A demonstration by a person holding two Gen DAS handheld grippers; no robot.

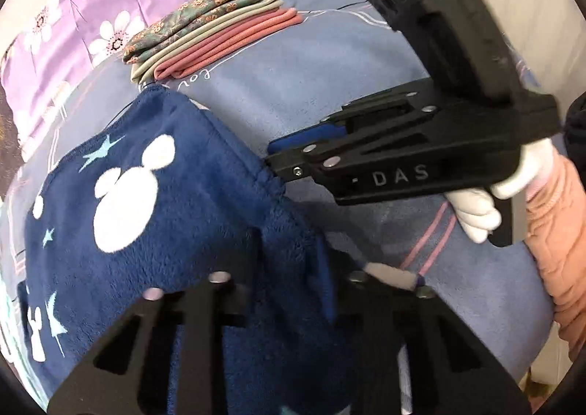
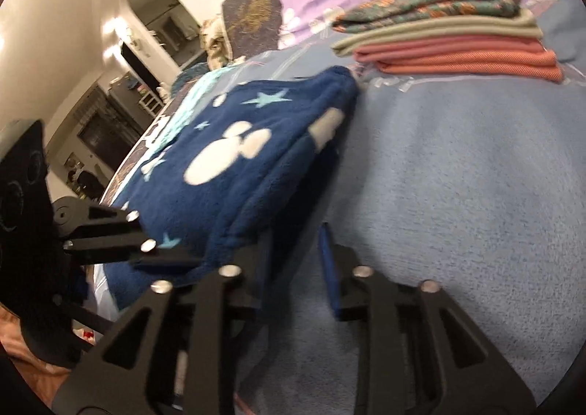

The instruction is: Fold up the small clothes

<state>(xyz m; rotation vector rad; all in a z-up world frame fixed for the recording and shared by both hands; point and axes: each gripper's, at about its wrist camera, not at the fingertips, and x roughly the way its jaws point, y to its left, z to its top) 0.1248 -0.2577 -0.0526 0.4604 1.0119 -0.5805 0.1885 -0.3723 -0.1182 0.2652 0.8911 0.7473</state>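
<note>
A navy fleece garment [image 1: 146, 217] with white mouse-head shapes and pale stars lies folded on the blue bedspread [image 1: 293, 93]. My left gripper [image 1: 293, 287] is at its near edge, with fabric bunched between the jaws. My right gripper [image 1: 271, 173] comes in from the right, its tips on the garment's right edge. In the right wrist view the garment [image 2: 234, 159] sits at the left, and my right gripper [image 2: 293, 268] has an edge of it between spread fingers. The left gripper [image 2: 146, 250] shows at lower left, on the same garment.
A stack of folded clothes [image 1: 208, 38], floral on top, then grey, then salmon, sits at the far side; it also shows in the right wrist view [image 2: 450, 38]. A purple flowered sheet [image 1: 91, 12] lies behind. A white-gloved hand [image 1: 476, 210] holds the right tool.
</note>
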